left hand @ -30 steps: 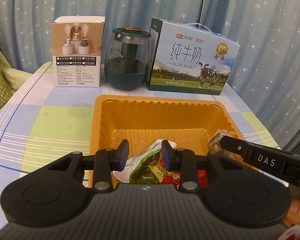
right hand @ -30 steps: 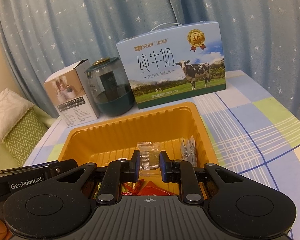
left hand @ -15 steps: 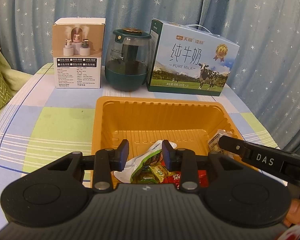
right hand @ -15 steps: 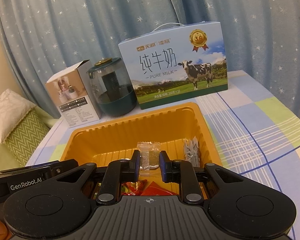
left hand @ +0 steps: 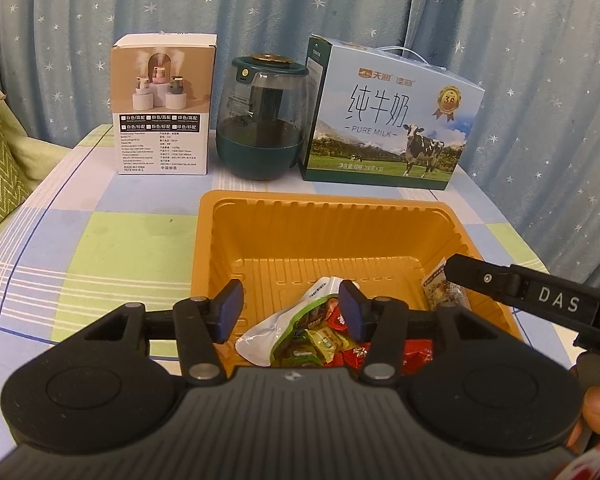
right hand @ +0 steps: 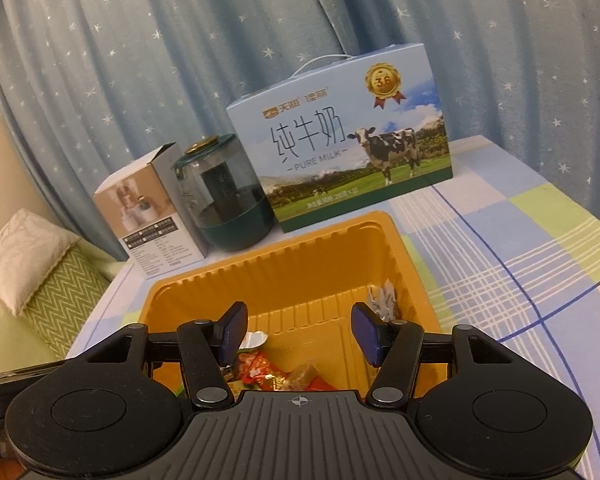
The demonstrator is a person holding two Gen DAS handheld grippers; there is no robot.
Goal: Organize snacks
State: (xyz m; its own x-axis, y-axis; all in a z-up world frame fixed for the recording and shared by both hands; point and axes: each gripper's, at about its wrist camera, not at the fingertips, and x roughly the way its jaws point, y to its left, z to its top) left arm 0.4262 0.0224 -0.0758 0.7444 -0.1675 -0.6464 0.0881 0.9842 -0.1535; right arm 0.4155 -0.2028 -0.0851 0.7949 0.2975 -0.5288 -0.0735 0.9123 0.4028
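Snacks (left hand: 324, 340) in tray (left hand: 260, 236) sit half-hidden behind left claw (left hand: 290, 310).

Blue star-dotted curtains (left hand: 260, 8) hang behind a checked tablecloth (left hand: 112, 252) (green zigzag cushion (left hand: 0, 168) beside it).

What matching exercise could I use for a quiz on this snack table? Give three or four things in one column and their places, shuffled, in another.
Things:
1. milk carton
2. humidifier box
3. green jar
4. snack packets

Places, from the left wrist view:
A. between the two boxes
B. inside the orange tray
C. back row, far left
D. back row, far right

Pairs: 1-D, 2-C, 3-A, 4-B
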